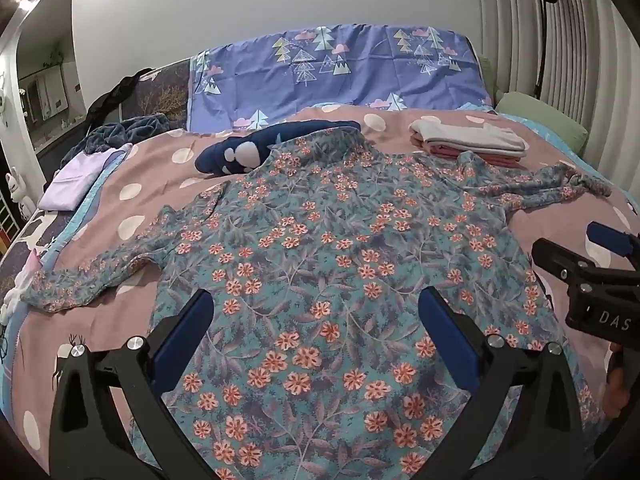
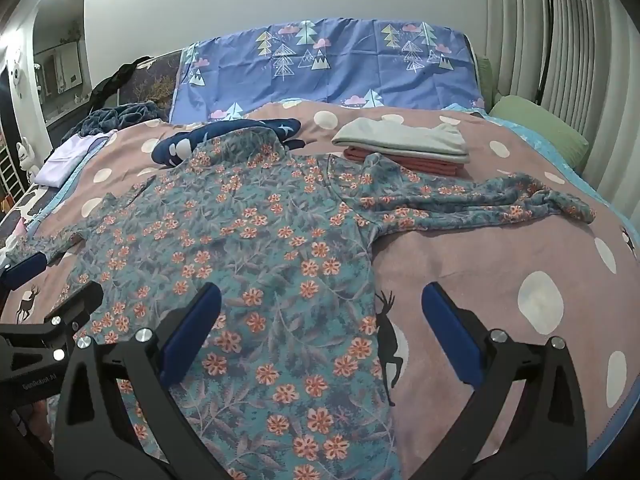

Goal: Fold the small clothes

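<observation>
A small teal shirt with orange flowers (image 1: 320, 264) lies spread flat on the pink dotted bedspread (image 1: 168, 184), both sleeves out to the sides. It also shows in the right wrist view (image 2: 248, 248). My left gripper (image 1: 316, 320) is open and empty above the shirt's lower middle. My right gripper (image 2: 320, 316) is open and empty over the shirt's right hem edge, and shows at the right of the left wrist view (image 1: 592, 264). The right sleeve (image 2: 500, 200) lies crumpled toward the bed's right side.
A stack of folded clothes (image 2: 404, 148), grey on reddish, sits behind the shirt. A navy cushion (image 1: 256, 148) lies at the collar. A lilac folded cloth (image 1: 76, 180) and dark blanket (image 1: 120, 128) are at far left. A blue tree-print headboard cover (image 1: 340, 68) stands behind.
</observation>
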